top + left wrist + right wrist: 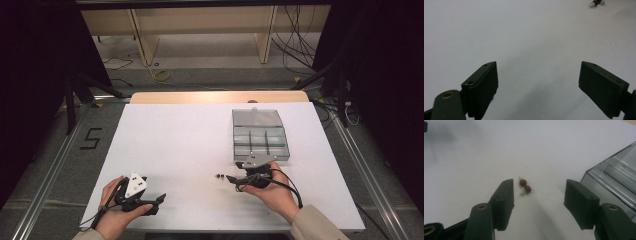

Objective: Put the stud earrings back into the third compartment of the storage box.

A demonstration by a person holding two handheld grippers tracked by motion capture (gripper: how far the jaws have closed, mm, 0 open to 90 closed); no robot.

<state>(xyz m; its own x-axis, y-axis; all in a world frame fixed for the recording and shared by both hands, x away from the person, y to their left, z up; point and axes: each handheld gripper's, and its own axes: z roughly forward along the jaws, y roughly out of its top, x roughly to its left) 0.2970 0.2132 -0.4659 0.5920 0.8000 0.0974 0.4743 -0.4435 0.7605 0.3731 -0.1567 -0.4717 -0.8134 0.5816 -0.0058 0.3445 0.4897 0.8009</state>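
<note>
Two small dark red round studs [219, 176] with thin metal pins lie side by side on the white table top [180, 135]. My right gripper [231, 179] lies low just to their right and points left at them. In the right gripper view the studs [525, 186] sit just ahead of the open jaws, closer to the left one, and touch neither; the right gripper [539, 185] holds nothing. My left gripper [161, 197] rests near the front left, open and empty [539, 66]. The studs [596, 3] are far off at that view's top right.
A clear plastic compartment box [261, 141] stands behind the right hand, its lid [256, 117] laid open at the far side. Its near corner [609, 177] is close to the right jaw. The table's front edge lies just below both hands.
</note>
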